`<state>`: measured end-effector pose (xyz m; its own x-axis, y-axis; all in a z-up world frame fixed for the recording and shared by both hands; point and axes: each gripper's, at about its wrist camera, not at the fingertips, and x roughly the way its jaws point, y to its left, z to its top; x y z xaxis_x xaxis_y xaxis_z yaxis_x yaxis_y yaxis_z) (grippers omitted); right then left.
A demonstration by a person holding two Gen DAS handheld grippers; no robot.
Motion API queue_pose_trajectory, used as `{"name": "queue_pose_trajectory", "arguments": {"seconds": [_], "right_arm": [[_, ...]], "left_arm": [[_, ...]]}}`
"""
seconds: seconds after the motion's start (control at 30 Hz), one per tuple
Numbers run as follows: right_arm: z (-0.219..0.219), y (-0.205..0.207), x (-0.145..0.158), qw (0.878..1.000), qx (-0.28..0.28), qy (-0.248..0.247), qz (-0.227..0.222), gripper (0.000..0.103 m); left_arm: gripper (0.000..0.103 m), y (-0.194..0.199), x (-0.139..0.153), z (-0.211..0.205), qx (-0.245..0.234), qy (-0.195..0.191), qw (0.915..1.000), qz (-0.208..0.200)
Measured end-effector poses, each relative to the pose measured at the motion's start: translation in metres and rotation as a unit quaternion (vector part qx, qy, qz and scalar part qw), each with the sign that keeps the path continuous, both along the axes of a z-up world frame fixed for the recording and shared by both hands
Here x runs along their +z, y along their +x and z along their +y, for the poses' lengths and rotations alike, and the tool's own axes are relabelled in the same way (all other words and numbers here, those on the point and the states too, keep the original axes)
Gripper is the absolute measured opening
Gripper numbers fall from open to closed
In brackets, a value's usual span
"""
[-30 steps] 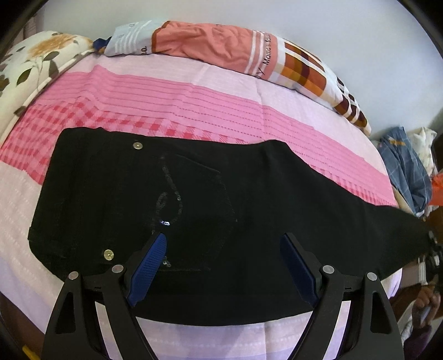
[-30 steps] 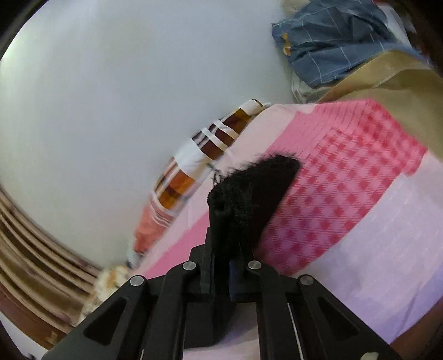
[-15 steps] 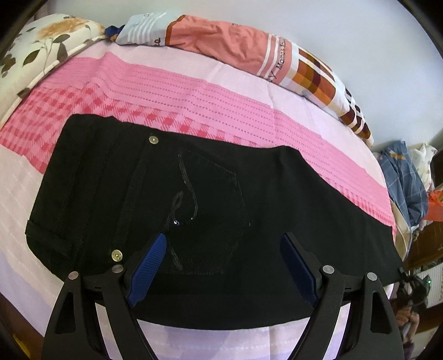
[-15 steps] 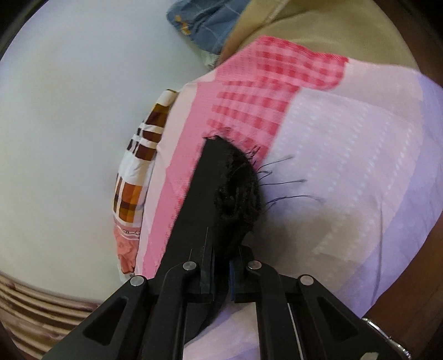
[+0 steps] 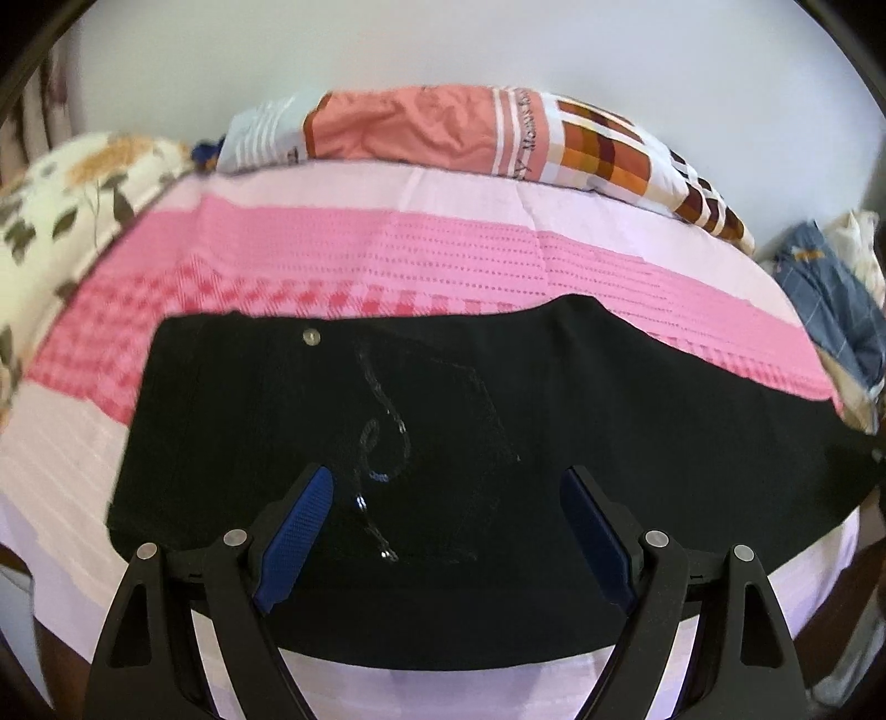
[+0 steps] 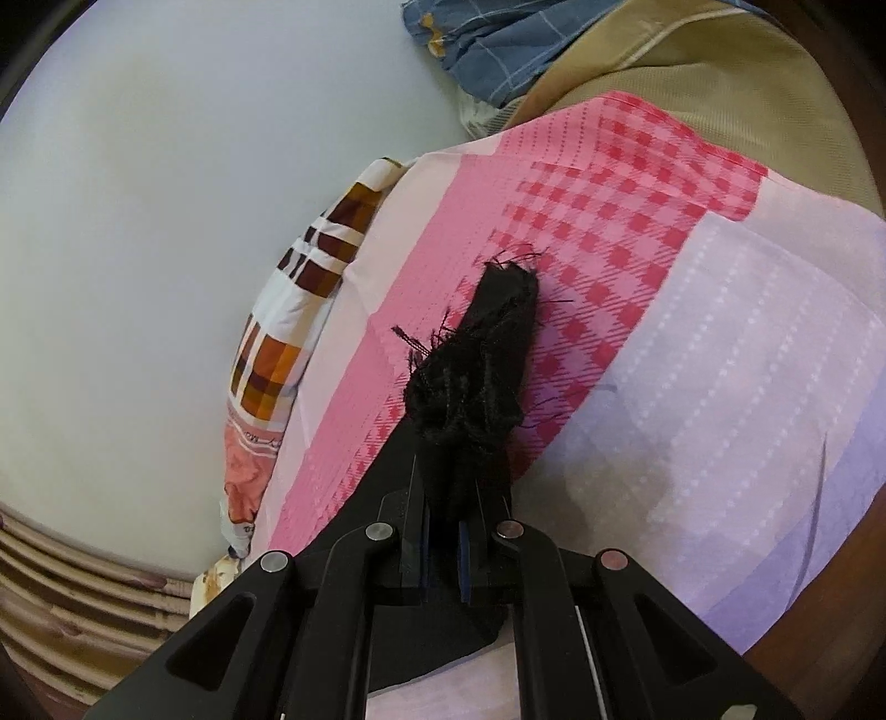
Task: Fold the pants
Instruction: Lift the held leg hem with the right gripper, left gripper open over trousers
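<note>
Left wrist view: black pants (image 5: 554, 443) lay flat across the bed (image 5: 387, 266), waist end to the left, one leg running off to the right edge. A back pocket with pale looping stitching (image 5: 382, 437) faced up, and a metal rivet (image 5: 312, 336) showed near the far waist edge. The left tongs (image 5: 443, 520) hung over the seat of the pants with the blue pads (image 5: 296, 526) spread wide and nothing between them. A patchwork orange-and-brown pillow (image 5: 470, 133) sat along the far side of the bed against the wall, a floral pillow (image 5: 72, 188) at far left, and blue checked cloth (image 5: 836, 299) at far right. Right wrist view: the right tongs (image 6: 443, 526) were closed tight on a bunched, frayed hem of the pants (image 6: 482, 365), loose threads sticking out, held above the pink checked bedsheet (image 6: 637, 232). The patchwork pillow (image 6: 288, 343) lay by the wall; blue checked cloth (image 6: 498, 39) showed at top.
</note>
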<state>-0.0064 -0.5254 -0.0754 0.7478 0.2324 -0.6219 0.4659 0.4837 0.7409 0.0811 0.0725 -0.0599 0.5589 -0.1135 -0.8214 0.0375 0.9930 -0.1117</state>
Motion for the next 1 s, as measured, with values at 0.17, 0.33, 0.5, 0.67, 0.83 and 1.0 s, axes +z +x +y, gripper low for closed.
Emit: {"name": "queue_pose_trajectory", "arguments": {"seconds": [0.17,0.33,0.5,0.67,0.83,1.0], "right_arm": [[-0.004,-0.005,-0.004,1.0,-0.014,0.005,0.009,0.008],[-0.001,-0.002,-0.001,1.0,-0.009,0.001,0.009,0.008],[0.009,0.008,0.006,1.0,0.005,-0.002,0.003,0.008],[0.023,0.022,0.009,1.0,0.024,0.002,-0.001,0.008],[0.039,0.034,0.009,0.999,0.042,0.009,-0.003,0.008],[0.05,0.042,0.007,0.999,0.05,0.013,-0.001,0.008]], "left_arm": [[0.084,-0.002,0.003,-0.007,-0.012,0.038,0.9991,-0.015],[0.084,-0.002,0.003,-0.008,-0.011,0.046,0.9988,-0.016],[0.084,-0.002,0.002,-0.006,-0.008,0.048,0.9987,-0.017],[0.084,-0.002,0.001,-0.004,-0.006,0.05,0.9986,-0.014],[0.084,-0.003,-0.001,-0.003,-0.006,0.055,0.9984,-0.012],[0.084,-0.003,-0.003,-0.001,-0.006,0.057,0.9983,-0.008]]}}
